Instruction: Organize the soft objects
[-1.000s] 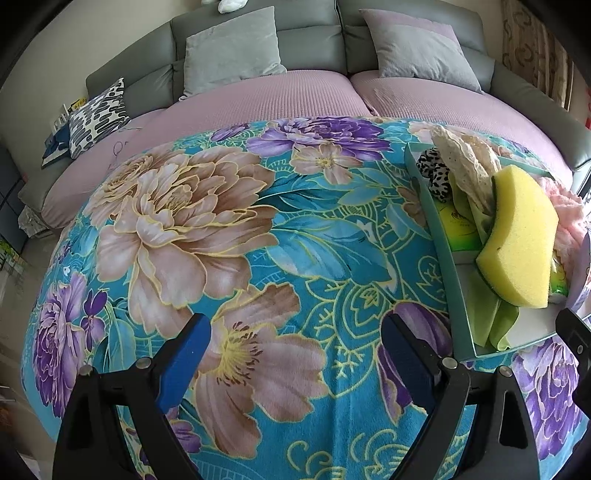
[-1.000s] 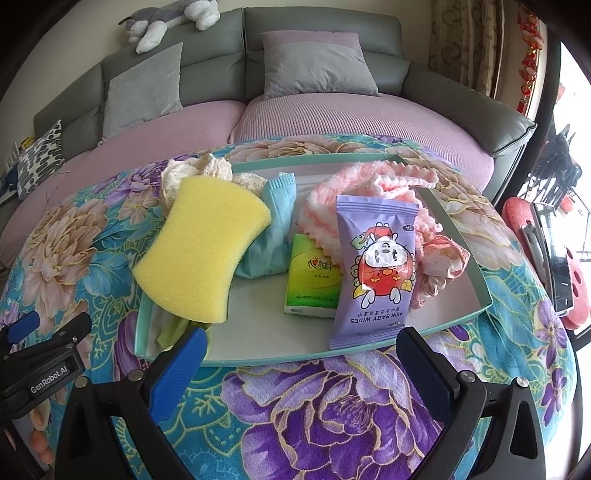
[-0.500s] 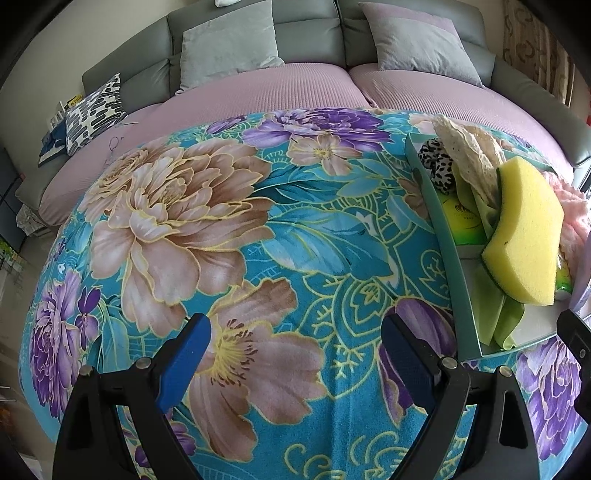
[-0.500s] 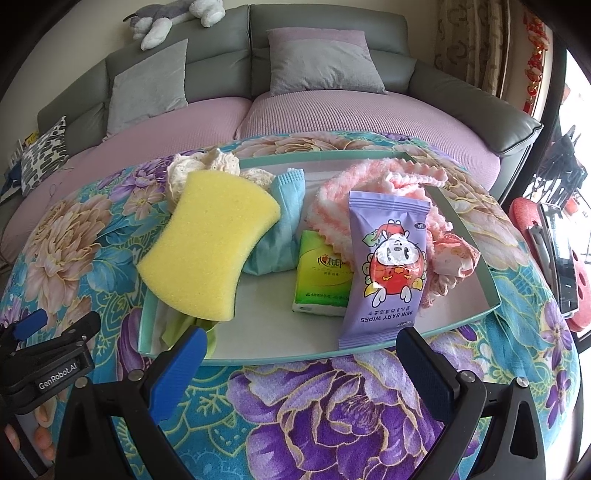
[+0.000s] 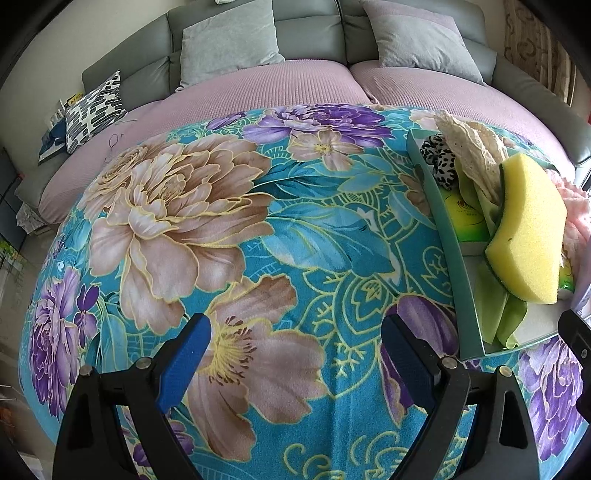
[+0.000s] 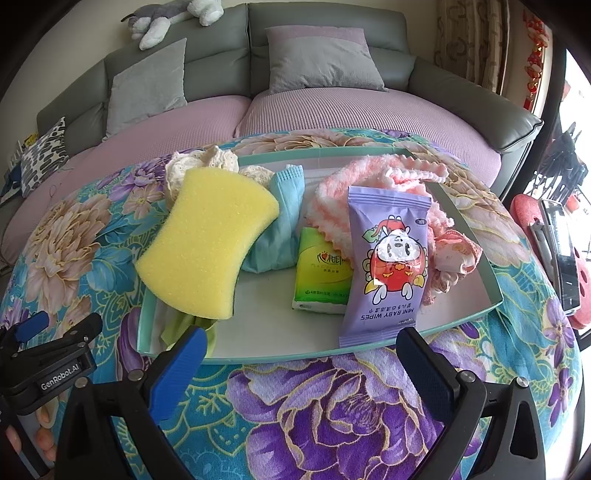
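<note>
A teal tray on the floral cloth holds soft items. A yellow sponge leans over its left side, on a green cloth. Beside it lie a light blue cloth, a green tissue pack, a purple baby wipes pack, pink knitwear and cream lace. My right gripper is open just before the tray's near rim, with nothing in it. My left gripper is open over bare cloth, left of the tray.
The floral cloth covers a round table in front of a grey sofa with pink seat covers and grey cushions. A leopard-print scrunchie lies at the tray's far corner. A plush toy rests on the sofa back. A red object stands far right.
Both grippers have shifted slightly toward the table; the tray and its items appear a little nearer. Nothing was taken hold of or let go.
</note>
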### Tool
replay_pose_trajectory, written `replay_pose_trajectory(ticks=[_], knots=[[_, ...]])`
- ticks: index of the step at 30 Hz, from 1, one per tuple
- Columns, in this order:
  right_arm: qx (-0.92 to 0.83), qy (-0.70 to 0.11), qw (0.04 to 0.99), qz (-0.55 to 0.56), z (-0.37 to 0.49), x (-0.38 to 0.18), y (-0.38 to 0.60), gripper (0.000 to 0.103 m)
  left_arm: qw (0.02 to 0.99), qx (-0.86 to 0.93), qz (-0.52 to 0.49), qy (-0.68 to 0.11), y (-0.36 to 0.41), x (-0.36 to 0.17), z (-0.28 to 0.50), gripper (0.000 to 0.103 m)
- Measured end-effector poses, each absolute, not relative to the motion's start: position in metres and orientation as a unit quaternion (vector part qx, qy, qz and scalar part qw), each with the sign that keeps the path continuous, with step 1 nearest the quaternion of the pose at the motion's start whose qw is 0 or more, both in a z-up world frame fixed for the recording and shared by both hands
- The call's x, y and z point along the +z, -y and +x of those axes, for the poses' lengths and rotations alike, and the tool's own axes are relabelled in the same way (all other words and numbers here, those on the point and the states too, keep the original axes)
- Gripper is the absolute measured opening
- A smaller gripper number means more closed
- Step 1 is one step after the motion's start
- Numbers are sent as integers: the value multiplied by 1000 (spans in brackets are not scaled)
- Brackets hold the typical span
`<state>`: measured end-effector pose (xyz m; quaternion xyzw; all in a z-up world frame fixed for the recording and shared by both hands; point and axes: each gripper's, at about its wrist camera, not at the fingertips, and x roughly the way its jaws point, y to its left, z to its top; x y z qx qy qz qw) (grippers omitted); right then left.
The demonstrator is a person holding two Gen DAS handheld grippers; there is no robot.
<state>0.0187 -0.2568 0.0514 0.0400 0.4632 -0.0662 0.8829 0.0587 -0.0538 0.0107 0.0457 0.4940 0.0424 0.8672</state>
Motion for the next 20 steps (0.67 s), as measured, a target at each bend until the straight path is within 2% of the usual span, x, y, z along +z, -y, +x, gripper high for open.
replay_pose_trajectory(ticks=[20], knots=[[-67, -465, 882, 41, 19, 49, 257, 103, 869, 33, 36, -492, 54, 12, 57, 94]])
